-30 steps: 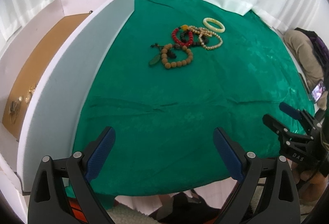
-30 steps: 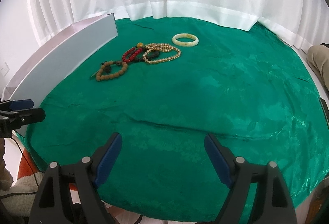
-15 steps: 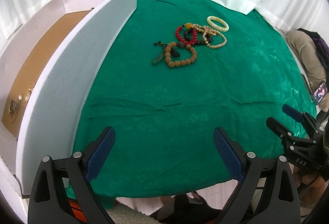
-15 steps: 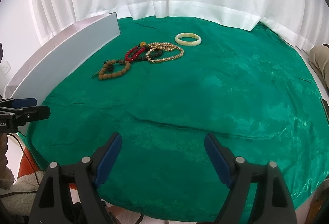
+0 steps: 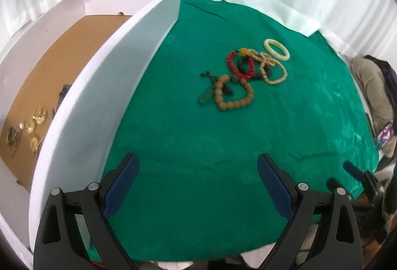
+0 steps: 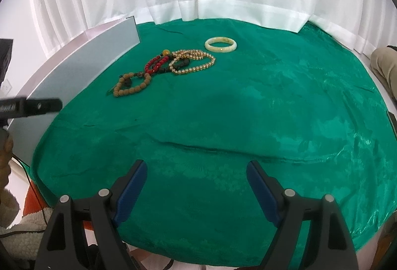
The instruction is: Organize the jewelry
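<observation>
Green cloth (image 5: 198, 158) covers the table; the jewelry sits in one cluster in the upper middle of both wrist views, well apart from my fingers. My left gripper (image 5: 198, 185) is spread wide with nothing between the pads; my right gripper (image 6: 197, 188) likewise, wide and empty.

Cluster, nearest to farthest: brown bead bracelet (image 5: 233, 94), red bead bracelet (image 5: 239, 65), gold bead strand (image 5: 273, 71), pale bangle (image 5: 276, 49) lying apart at the back. It runs diagonally, lower left to upper right of the left view.

White box (image 5: 104, 86) stands at the left of frame, a few gold pieces (image 5: 37, 121) already on its brown floor.

Judgement: the brown bracelet lies ahead and slightly right of my left gripper, and that gripper is beside the box, so the left looks better placed for pick and drop. Overlapping strands may drag together
</observation>
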